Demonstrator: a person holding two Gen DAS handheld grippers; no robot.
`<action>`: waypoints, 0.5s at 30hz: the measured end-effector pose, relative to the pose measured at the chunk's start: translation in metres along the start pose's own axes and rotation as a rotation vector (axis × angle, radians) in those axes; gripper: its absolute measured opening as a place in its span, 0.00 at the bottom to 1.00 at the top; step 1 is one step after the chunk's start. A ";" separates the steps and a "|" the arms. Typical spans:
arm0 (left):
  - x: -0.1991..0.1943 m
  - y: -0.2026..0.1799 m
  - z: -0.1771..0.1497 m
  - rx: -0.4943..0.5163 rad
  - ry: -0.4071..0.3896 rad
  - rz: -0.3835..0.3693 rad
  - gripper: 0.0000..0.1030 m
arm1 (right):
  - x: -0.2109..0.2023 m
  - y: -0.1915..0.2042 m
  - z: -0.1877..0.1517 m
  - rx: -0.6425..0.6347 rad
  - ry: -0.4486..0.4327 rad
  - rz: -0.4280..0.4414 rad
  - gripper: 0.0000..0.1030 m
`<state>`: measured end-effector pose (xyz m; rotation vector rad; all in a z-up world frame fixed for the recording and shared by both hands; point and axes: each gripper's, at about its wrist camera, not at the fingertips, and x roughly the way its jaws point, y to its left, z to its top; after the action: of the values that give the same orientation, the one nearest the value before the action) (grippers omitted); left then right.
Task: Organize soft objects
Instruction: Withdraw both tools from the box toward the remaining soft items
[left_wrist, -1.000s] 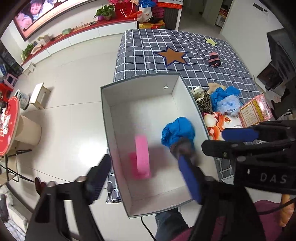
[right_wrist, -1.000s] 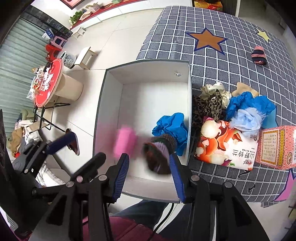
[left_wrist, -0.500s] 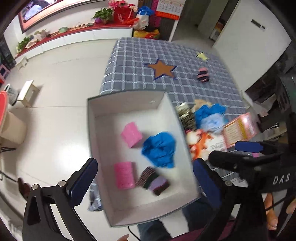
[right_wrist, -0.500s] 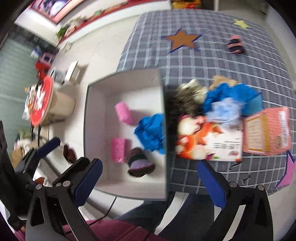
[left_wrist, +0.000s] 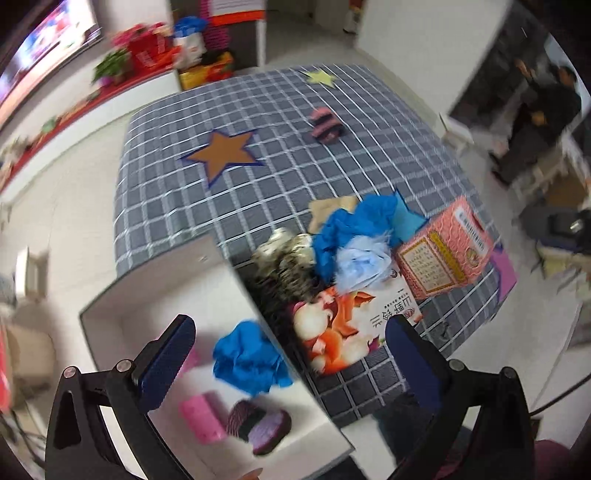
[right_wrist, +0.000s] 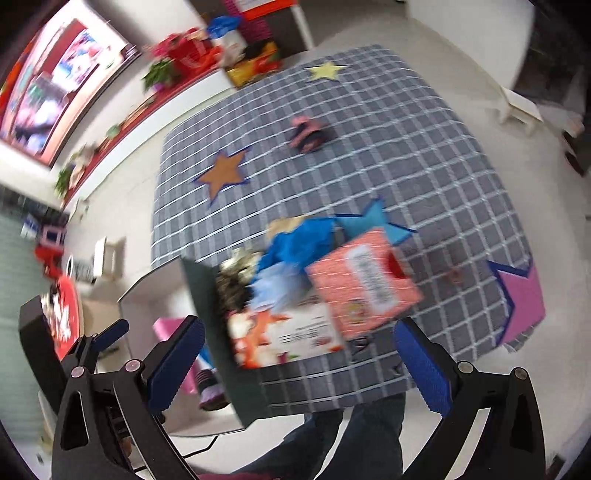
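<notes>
— How are the jaws of the two grippers set?

— The left gripper (left_wrist: 291, 347) is seen with its jaws spread wide and nothing held between them; the same is seen of the right gripper (right_wrist: 295, 350), jaws wide apart and empty. Both are held above the near edge of the worktop (left_wrist: 280, 122), which is covered by a grey checked cloth with star patches.

— Where are the soft objects found?

— Inside the white box (left_wrist: 155, 295), at the near left corner of the worktop, a crumpled blue cloth (left_wrist: 247, 358), a pink roll (left_wrist: 203, 417) and a striped dark-and-purple bundle (left_wrist: 258, 428) are laid. A second pink item is partly hidden behind the left jaw. Just beside the box, on the worktop, a leopard-print piece (left_wrist: 284, 266), a blue cloth pile (left_wrist: 358, 229) and a pale blue tuft (left_wrist: 362, 262) are heaped against a printed tissue pack (left_wrist: 343, 332) and a pink carton (left_wrist: 443, 254). Well apart, a small pink-and-dark striped bundle (left_wrist: 325, 127) is left farther back.
</notes>
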<state>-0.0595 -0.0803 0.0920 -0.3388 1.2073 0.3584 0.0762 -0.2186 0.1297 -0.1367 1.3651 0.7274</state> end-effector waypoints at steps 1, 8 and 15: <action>0.009 -0.009 0.005 0.038 0.014 0.017 1.00 | 0.000 -0.010 0.002 0.020 0.006 -0.002 1.00; 0.088 -0.055 0.032 0.247 0.182 0.044 1.00 | 0.005 -0.054 0.012 0.082 0.036 -0.014 1.00; 0.136 -0.061 0.062 0.265 0.259 0.078 1.00 | 0.011 -0.087 0.029 0.124 0.064 -0.023 1.00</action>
<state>0.0618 -0.0954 -0.0131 -0.1102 1.5065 0.2219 0.1481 -0.2677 0.0985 -0.0782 1.4631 0.6219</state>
